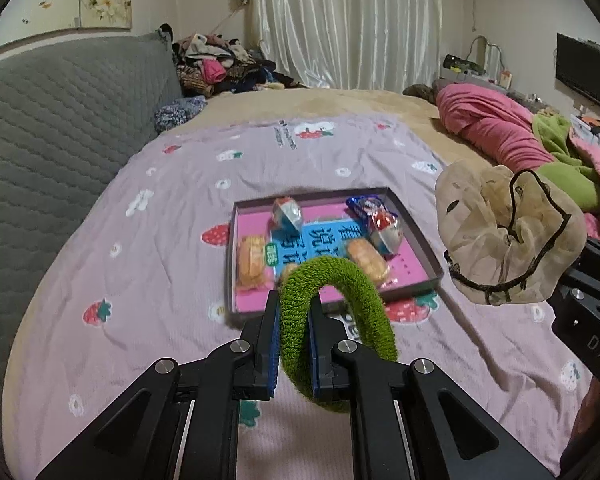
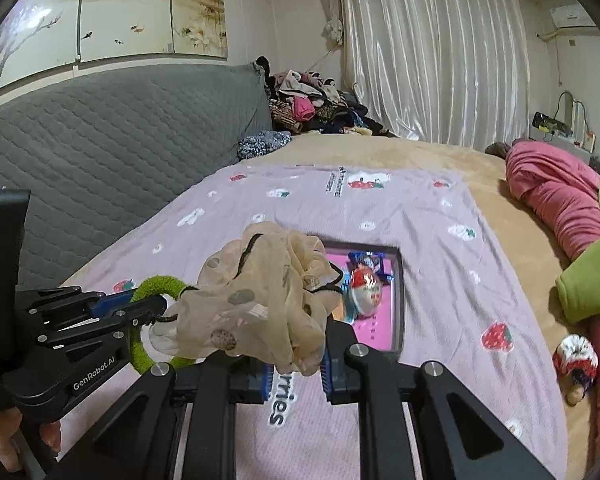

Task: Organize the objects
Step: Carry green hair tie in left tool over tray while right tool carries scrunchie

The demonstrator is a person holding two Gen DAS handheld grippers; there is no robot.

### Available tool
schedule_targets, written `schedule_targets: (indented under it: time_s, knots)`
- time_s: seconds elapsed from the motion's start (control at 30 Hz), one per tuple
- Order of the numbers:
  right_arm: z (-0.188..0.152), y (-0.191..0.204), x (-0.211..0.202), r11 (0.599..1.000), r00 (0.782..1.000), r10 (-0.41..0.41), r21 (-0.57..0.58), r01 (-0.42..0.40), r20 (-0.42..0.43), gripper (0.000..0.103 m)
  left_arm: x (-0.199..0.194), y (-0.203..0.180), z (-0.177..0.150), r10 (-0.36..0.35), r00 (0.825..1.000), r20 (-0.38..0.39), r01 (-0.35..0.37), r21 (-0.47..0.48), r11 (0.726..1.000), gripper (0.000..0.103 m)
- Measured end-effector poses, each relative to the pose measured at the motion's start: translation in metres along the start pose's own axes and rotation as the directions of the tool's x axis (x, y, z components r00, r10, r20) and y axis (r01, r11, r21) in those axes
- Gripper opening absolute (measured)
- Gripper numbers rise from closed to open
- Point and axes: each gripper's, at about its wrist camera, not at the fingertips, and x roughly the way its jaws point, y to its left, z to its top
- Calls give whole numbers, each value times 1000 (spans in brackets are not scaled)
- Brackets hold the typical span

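Bed [image 1: 100,248] under pink strawberry sheet, serving as work surface. Shallow tray [image 1: 414,236] mid-sheet, already loaded with wrapped snacks [image 1: 252,262], likely the drop spot. Beige sheer scrunchie [image 2: 260,300] clamped in right tool [image 2: 294,364], held up right of tray. Green scrunchie [image 1: 332,312] pinched by left tool [image 1: 294,344], hanging loop-down at tray's near edge, probably queued for sorting.

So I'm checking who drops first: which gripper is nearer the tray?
Hard to call; perhaps left. The left gripper sits at the tray's near edge; the right gripper hovers by its near right corner.
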Motion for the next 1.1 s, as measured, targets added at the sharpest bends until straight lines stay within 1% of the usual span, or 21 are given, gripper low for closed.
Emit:
schedule_targets:
  time_s: [0.23,0.47,0.73,1.0,1.1]
  knots:
    - [22,-8,16,1000,1000,-1,-1,1,20,18,18,5,23,9,1000,16,-9,3,1000,12]
    - [34,-19,56,1000,1000,10,10,-10,9,18,58,11,41,5,1000,13,-5,-6,1000,12]
    - [25,-25,112,1000,999,20,9,-20,-34,18,117,19,44,-1,1000,-13,0,-26,1000,12]
    - [7,-32,169,1000,996,15,13,-14,-88,19,178,25,34,1,999,-50,-3,-44,999,12]
    - [0,-36,188,999,995,29,34,-26,-99,19,196,28,30,-8,998,-57,4,-67,998,12]
